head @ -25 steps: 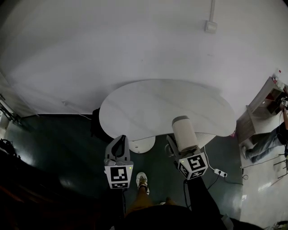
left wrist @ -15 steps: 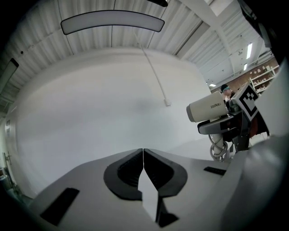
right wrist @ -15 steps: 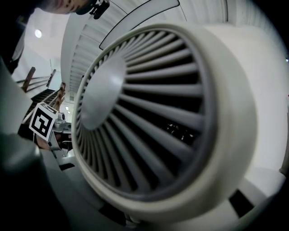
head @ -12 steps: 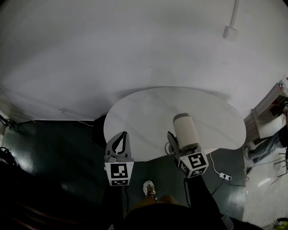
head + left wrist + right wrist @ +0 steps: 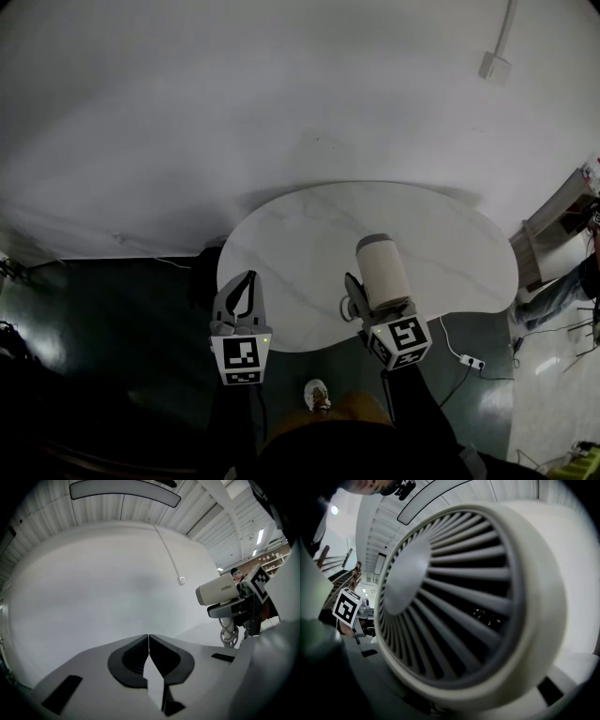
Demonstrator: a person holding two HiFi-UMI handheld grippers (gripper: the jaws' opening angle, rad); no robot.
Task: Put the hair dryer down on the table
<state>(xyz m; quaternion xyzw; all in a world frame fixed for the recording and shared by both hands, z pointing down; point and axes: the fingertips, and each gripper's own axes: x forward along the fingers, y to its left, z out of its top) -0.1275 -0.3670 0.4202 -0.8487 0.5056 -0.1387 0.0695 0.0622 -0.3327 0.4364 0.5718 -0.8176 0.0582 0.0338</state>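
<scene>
The hair dryer [image 5: 382, 273] is pale beige with a round barrel, held above the near edge of the white oval table [image 5: 300, 244]. My right gripper [image 5: 375, 302] is shut on it; the dryer's finned rear grille [image 5: 454, 597] fills the right gripper view and hides the jaws. A coiled cord [image 5: 349, 307] hangs beside the grip. From the left gripper view the dryer [image 5: 220, 590] shows at right, pointing left. My left gripper [image 5: 240, 302] is shut and empty, its pads [image 5: 148, 656] pressed together, near the table's front left edge.
A white wall [image 5: 234, 112] rises behind the table, with a conduit and box [image 5: 493, 64] at top right. A dark floor [image 5: 112, 309] lies at left. A power strip [image 5: 472, 362] lies on the floor at right. A person [image 5: 562, 291] and a shelf stand far right.
Both grippers and the hair dryer have moved forward over the table's near edge. The table now sits closer under them.
</scene>
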